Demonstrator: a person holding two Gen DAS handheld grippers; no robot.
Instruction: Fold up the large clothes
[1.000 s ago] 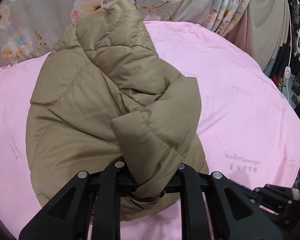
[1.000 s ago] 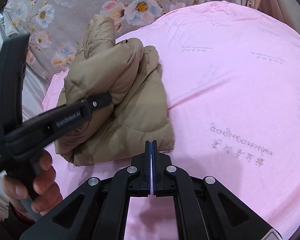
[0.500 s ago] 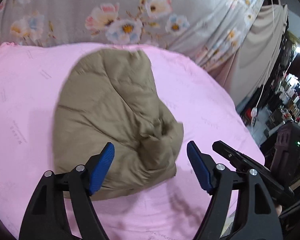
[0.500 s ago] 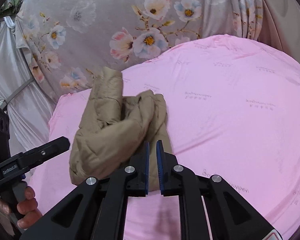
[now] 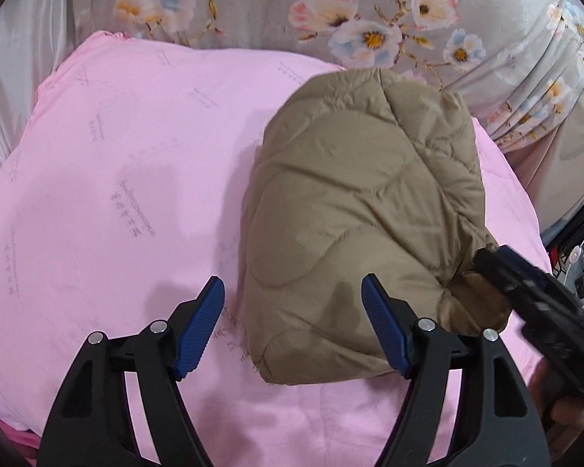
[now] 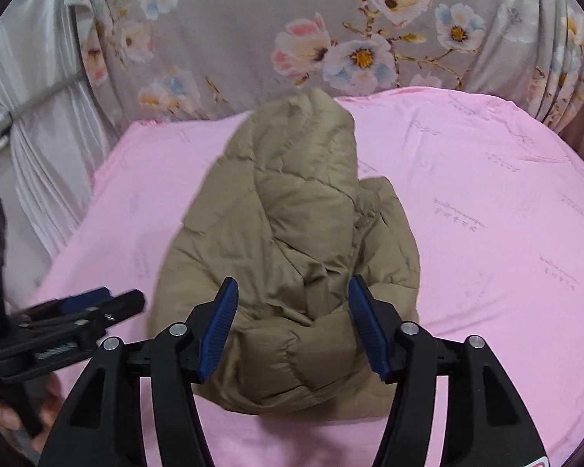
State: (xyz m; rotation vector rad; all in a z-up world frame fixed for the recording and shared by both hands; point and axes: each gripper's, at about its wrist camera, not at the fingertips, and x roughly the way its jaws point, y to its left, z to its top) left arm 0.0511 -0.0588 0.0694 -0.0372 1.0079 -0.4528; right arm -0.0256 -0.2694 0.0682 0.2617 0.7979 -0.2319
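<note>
Released tan quilted jacket (image 5: 354,214) now bundled beyond wide-apart left gripper (image 5: 294,327) and opening, empty right gripper (image 6: 294,327).

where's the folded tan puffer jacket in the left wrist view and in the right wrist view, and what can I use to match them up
Left wrist view: tan puffer jacket right of centre, reaching to the lower middle.
Right wrist view: same jacket at centre, running down between the fingers.
Shared landmark: the pink sheet beneath it.

The quilted jacket (image 5: 354,210) was tan, the sheet (image 5: 116,179) pink with faint lettering, the curtain (image 6: 253,39) grey with pastel flowers.
</note>
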